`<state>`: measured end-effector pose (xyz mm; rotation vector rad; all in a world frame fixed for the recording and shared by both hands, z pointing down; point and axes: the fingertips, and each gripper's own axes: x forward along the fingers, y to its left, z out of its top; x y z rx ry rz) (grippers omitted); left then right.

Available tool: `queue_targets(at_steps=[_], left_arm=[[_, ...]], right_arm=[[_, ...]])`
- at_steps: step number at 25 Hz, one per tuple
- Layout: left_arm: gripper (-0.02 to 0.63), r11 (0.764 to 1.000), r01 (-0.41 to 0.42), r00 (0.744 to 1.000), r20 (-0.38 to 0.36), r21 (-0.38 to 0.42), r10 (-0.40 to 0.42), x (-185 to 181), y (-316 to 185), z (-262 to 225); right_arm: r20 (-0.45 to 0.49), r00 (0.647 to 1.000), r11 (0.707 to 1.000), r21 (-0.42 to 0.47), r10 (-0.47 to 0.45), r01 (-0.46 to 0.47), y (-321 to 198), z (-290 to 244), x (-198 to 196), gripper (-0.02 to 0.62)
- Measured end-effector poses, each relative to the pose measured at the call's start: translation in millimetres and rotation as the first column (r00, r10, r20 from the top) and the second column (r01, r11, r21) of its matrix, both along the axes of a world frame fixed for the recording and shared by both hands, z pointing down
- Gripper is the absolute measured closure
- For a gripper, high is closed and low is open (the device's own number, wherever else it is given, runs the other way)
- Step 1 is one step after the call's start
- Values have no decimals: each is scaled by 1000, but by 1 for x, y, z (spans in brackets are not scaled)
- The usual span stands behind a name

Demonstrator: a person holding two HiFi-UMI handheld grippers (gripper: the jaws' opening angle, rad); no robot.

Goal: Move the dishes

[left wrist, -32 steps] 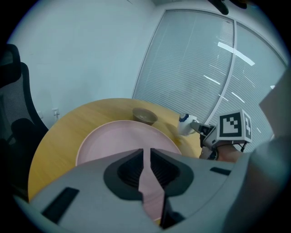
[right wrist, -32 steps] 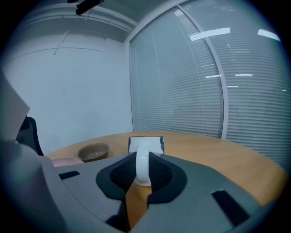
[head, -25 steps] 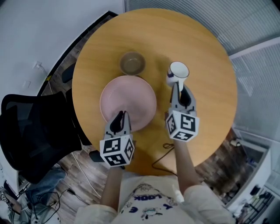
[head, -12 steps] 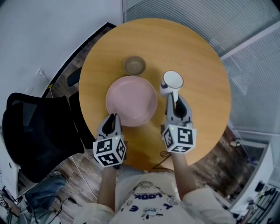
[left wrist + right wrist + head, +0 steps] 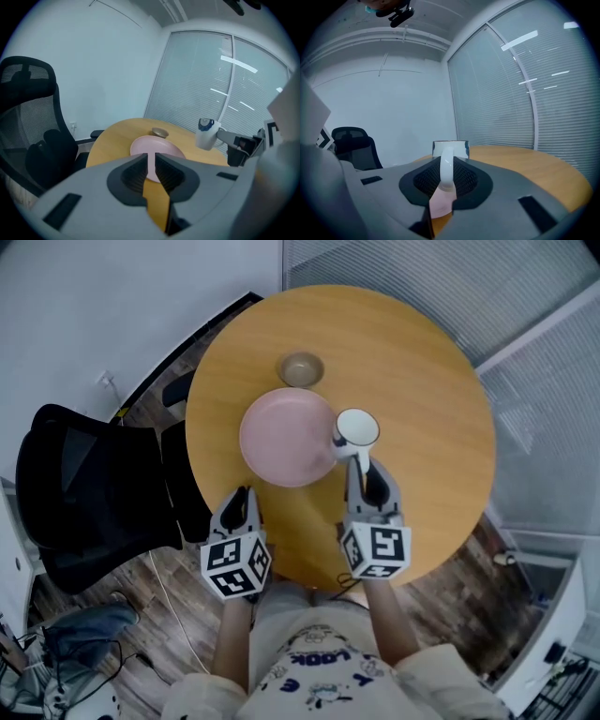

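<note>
A white mug [image 5: 356, 430] [image 5: 450, 149] hangs above the round wooden table [image 5: 422, 409], just over the right rim of the pink plate [image 5: 288, 437]. My right gripper [image 5: 362, 467] [image 5: 446, 177] is shut on the mug's handle. The left gripper view shows that mug [image 5: 205, 133] to the right of the plate [image 5: 157, 147]. A small brown bowl [image 5: 301, 369] [image 5: 160, 132] sits just behind the plate. My left gripper [image 5: 244, 500] [image 5: 151, 169] hovers at the table's near edge, short of the plate. Its jaws stand a narrow gap apart with nothing between them.
A black office chair [image 5: 84, 493] [image 5: 28, 140] stands at the table's left side. Window blinds [image 5: 525, 296] run along the right and far side. Wooden floor and a cable show below the table's near edge.
Both grippers have drawn back toward the person. The left one has left the plate's near rim. The right one has carried the mug up and over to the plate's right edge.
</note>
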<state>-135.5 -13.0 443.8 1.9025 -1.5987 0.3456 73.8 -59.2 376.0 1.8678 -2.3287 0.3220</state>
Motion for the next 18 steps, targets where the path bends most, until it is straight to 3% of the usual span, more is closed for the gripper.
queue_targets(at_steps=[18], left_arm=[[558, 1000, -7, 1000, 14, -12, 7, 33, 101, 6]], right_arm=[[22, 994, 992, -64, -110, 111, 82, 45, -25, 541]])
